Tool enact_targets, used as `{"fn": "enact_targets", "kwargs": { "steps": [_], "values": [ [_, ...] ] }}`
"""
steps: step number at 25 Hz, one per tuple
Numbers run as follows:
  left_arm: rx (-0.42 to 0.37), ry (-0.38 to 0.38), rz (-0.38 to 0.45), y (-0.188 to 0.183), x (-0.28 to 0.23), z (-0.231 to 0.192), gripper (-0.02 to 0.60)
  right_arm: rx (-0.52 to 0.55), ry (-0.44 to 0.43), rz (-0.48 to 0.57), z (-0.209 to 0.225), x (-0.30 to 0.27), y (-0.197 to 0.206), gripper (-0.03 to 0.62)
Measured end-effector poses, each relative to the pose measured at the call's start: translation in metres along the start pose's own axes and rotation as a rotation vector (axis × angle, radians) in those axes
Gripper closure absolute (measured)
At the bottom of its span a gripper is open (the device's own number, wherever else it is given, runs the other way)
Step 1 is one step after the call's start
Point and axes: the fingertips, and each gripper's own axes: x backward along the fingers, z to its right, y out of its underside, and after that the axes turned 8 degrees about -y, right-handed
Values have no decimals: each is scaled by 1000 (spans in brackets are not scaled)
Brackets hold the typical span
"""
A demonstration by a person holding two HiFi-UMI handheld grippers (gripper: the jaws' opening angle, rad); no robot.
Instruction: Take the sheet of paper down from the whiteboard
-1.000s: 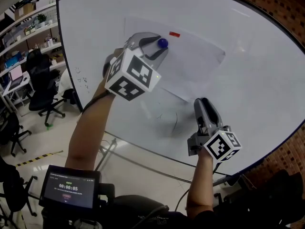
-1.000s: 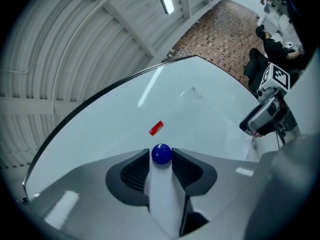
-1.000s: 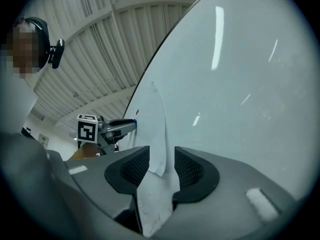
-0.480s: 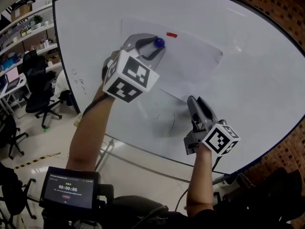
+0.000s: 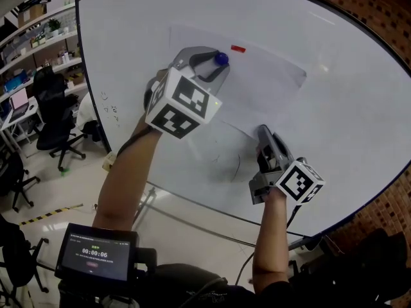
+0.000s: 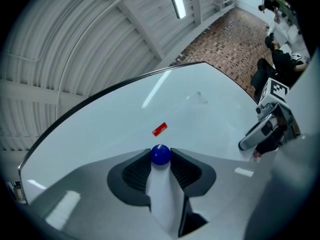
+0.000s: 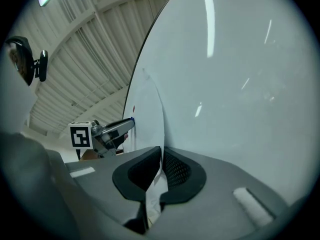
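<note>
A white sheet of paper hangs on the whiteboard, with a small red magnet at its top edge. My left gripper is up at the sheet's top, shut on a round blue magnet. In the left gripper view the blue magnet sits between both pads, below the red magnet. My right gripper is at the sheet's lower corner. Its jaws are closing, and in the right gripper view the paper runs between the pads, which press on it.
Faint pen scribbles mark the board below the sheet. Shelves and office chairs stand at the left. A brick wall is at the right. A small timer screen sits low in the head view.
My right gripper's jaws have come together on the sheet's lower corner. My left gripper has stayed at the blue magnet.
</note>
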Motion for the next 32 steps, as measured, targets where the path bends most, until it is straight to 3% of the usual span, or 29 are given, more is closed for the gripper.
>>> {"fn": "enact_targets", "kwargs": {
  "steps": [15,20,25,29,32],
  "values": [
    [26,-16,22,-1,2,2,460,40,7,31,-5,2,-7,583],
    [184,7,34,6,16,4,459,25,-2,50,-7,8,-5,583],
    [231,-39,14,17,25,4,459,54,5,50,-5,4,-10,582],
    [329,-92,7,21,37,-6,459,81,-5,32,-8,1,-21,582],
    [415,-134,7,31,74,11,459,110,1,31,-18,31,-12,582]
  ]
}}
